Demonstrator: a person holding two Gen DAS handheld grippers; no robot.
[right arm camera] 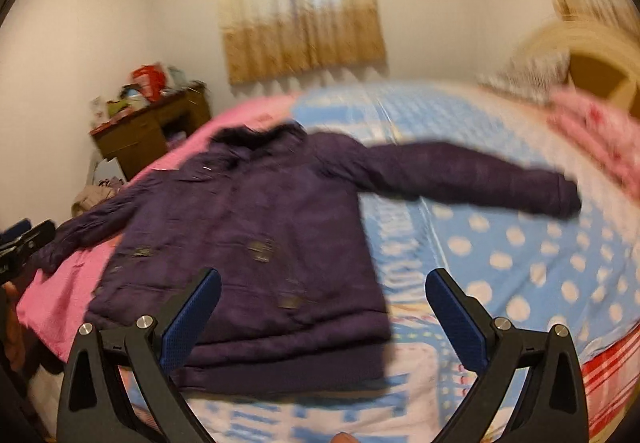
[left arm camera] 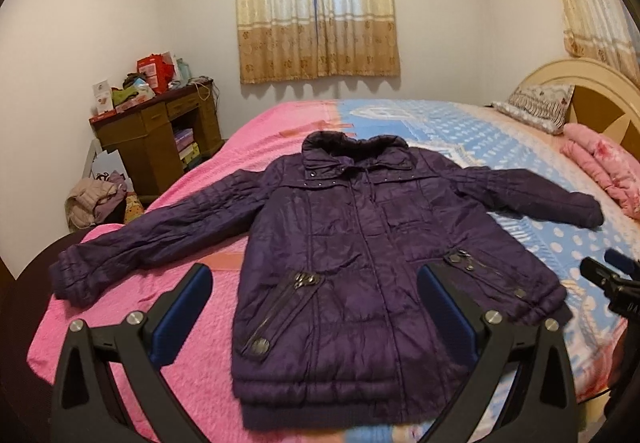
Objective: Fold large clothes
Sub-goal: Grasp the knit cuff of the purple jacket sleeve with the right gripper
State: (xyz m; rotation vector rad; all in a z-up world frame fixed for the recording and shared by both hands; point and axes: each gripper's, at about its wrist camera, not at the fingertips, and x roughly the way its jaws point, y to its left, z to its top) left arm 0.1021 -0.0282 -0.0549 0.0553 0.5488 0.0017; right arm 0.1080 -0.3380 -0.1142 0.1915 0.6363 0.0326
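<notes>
While flat, jacket [left arm camera: 360, 243] points collar-away (sleeves outspread).

Right wrist view blurs the jacket [right arm camera: 256, 227] and bed [right arm camera: 500, 243].

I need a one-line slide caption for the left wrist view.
Open left gripper hovers above a purple jacket spread flat on the bed.

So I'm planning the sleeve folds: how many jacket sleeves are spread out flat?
2. One sleeve stretches left over the pink cover; the other sleeve stretches right over the blue dotted sheet. None hidden.
</notes>
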